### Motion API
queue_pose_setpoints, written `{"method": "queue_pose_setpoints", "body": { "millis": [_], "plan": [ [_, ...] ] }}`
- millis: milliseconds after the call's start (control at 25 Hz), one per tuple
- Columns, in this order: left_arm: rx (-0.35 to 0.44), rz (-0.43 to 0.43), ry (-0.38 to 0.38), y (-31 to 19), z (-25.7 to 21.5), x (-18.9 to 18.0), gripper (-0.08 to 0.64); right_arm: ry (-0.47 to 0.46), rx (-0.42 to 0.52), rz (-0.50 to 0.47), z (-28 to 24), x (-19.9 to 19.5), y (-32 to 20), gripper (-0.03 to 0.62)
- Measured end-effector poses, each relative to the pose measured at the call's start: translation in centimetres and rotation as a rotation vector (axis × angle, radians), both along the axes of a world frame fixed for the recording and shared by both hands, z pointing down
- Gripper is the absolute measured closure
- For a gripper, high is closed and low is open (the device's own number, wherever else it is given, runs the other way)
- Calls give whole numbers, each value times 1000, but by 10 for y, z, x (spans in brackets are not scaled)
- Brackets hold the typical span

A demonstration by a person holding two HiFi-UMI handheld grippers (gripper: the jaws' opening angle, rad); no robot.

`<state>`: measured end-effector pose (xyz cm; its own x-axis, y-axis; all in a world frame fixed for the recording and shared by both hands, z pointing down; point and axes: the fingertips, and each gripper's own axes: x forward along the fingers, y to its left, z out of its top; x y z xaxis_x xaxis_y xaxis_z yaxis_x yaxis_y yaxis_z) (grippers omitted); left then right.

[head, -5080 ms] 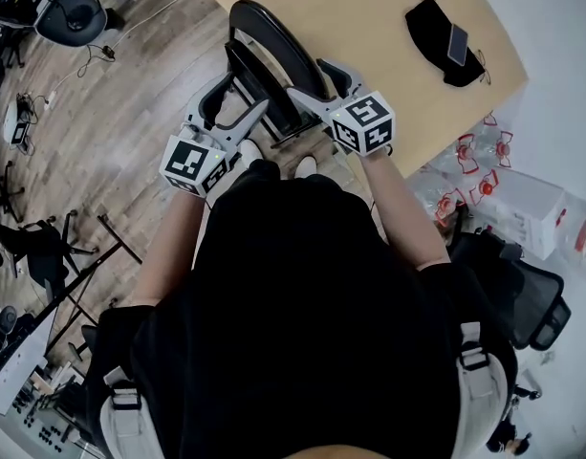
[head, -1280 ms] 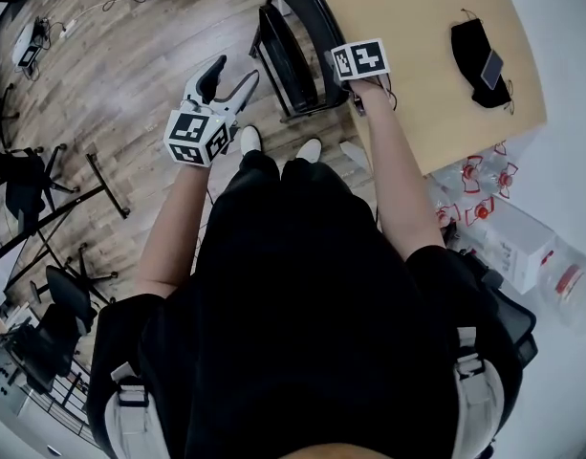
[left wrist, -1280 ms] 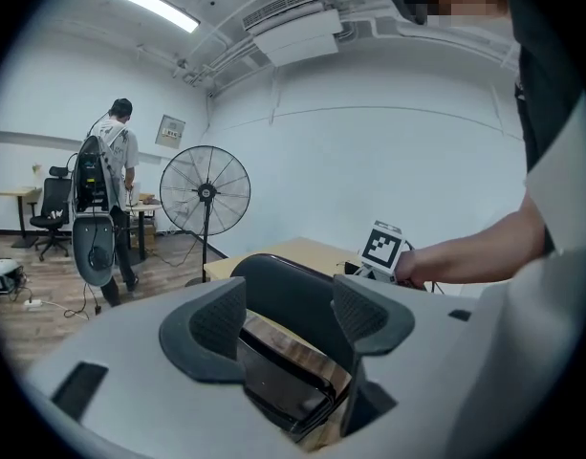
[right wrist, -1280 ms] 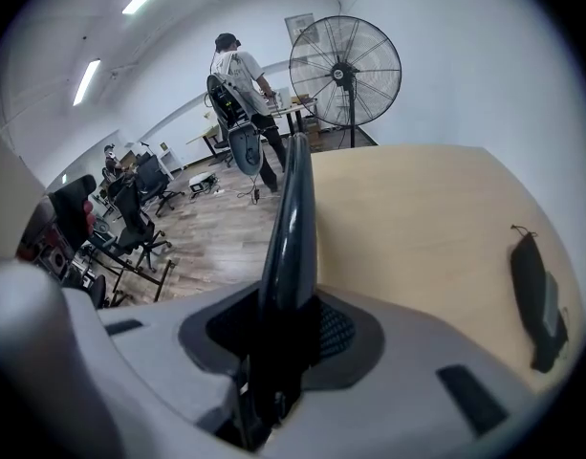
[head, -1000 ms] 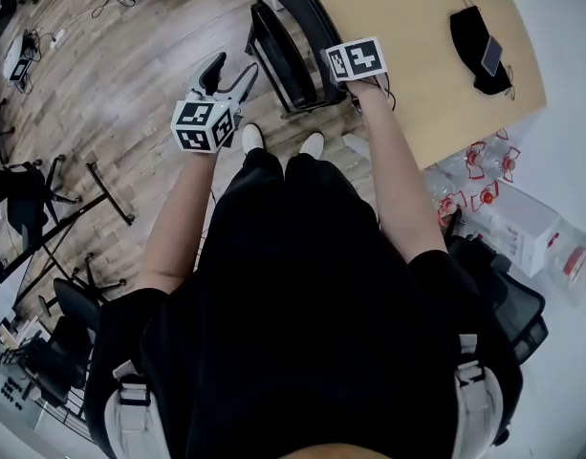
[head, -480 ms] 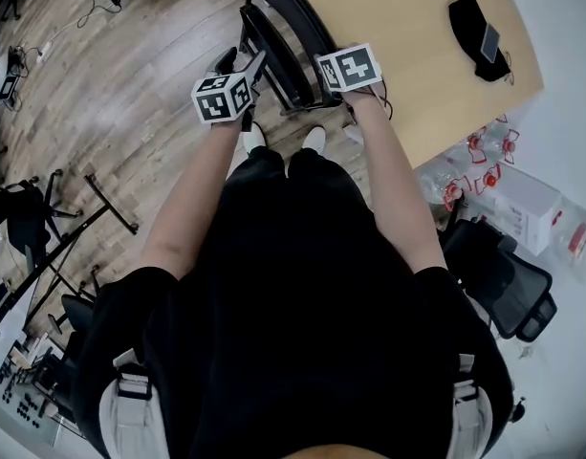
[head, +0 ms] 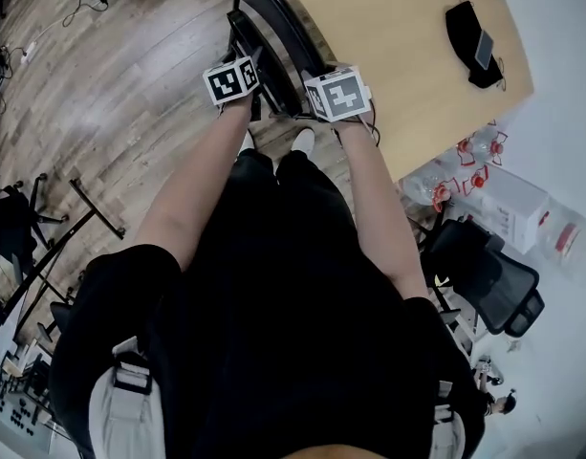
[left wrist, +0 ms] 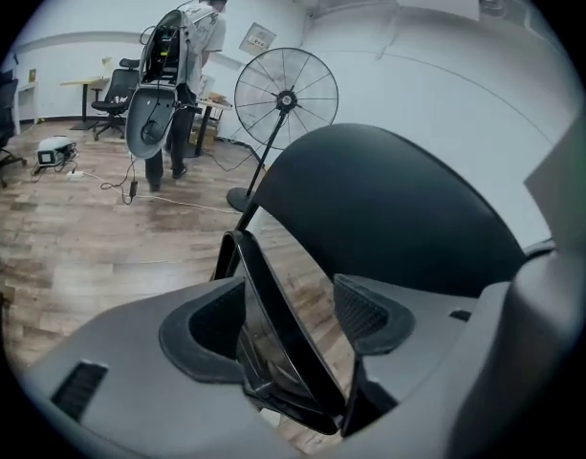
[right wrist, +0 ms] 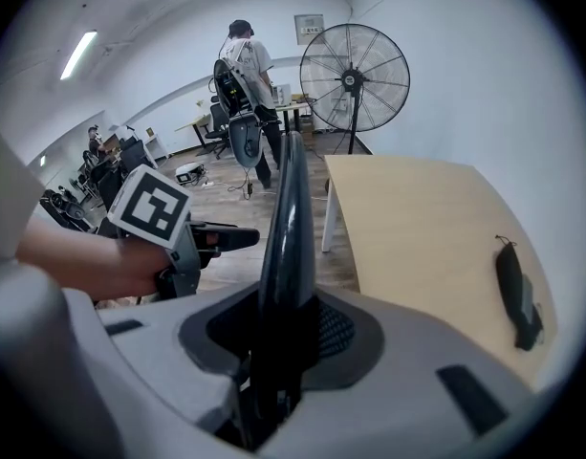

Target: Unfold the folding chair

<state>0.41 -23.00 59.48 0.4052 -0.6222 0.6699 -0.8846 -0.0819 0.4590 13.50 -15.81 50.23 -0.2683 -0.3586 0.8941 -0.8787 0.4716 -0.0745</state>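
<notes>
Left claw (left wrist: 287, 321) was out over the floor a second ago, clear to the left of the chair; now it's in and lower, against the folding chair (head: 276, 19). Its jaws are wide apart and straddle a thin glossy black panel edge. The panel sits nearer the left pad, with floor showing in the gap to the right pad, so there's no grip. Right claw (right wrist: 288, 338) is unchanged, clamped tight on the rim of the backrest, which runs up edge-on between its pads. The chair is still folded flat, standing on the wood-plank floor (head: 130, 84) right against the near-left corner of the bench (head: 398, 36), just ahead of the person's shoes. Backrest is a broad matte black shell with a rounded top, and the inner panel is slimmer and shinier on black tube frame. Claw pads are dark and ribbed, in grey moulded bodies. Bench top is plain tan laminate with square edges, carrying a black pouch (head: 467, 38) with a phone on it, well away from the chair. Open floor lies left of the chair; the bench edge is tight on the right. A pedestal fan (left wrist: 286, 98) and a person (left wrist: 192, 46) stand well off behind it.
</notes>
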Motion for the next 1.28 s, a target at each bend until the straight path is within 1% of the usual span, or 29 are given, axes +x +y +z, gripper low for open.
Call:
{"method": "queue_pose_setpoints", "body": {
  "millis": [120, 280, 440, 520, 720, 760, 840, 880, 1000, 1040, 1120, 1160, 1200, 1280],
  "plan": [
    [-38, -7, -16, -7, 19, 3, 276, 6, 5, -1, 0, -5, 1, 480],
    [-102, -16, -14, -17, 47, 11, 277, 11, 6, -3, -1, -11, 1, 480],
    [-182, -49, -11, -23, 78, 14, 276, 16, 8, -4, 0, -16, 2, 480],
    [-210, -59, -20, -26, 90, 18, 276, 17, 8, -1, 1, -16, 2, 480],
    [-252, -77, -62, -30, 100, 24, 268, 21, 5, 3, 1, -20, 3, 480],
    [-246, -80, -77, -33, 106, 23, 268, 22, 5, 5, 1, -21, 3, 480],
    [-206, -95, -136, -44, 116, 17, 268, 25, 4, 7, 1, -20, 2, 480],
    [-208, -98, -144, -45, 121, 18, 268, 26, 2, 8, 1, -20, 2, 480],
    [-295, -89, -127, -30, 137, 28, 268, 27, 3, 8, 2, -22, 3, 480],
    [-312, -88, -128, -27, 141, 30, 268, 28, 5, 9, 2, -23, 3, 480],
    [-320, -85, -136, -24, 144, 31, 270, 30, 8, 9, 2, -25, 4, 480],
    [-319, -82, -139, -24, 145, 32, 286, 30, 10, 8, 3, -25, 4, 480],
    [-319, -78, -137, -23, 145, 33, 323, 30, 12, 7, 3, -25, 4, 480],
    [-326, -73, -123, -22, 145, 34, 343, 31, 16, 8, 3, -23, 4, 480]
  ]
}}
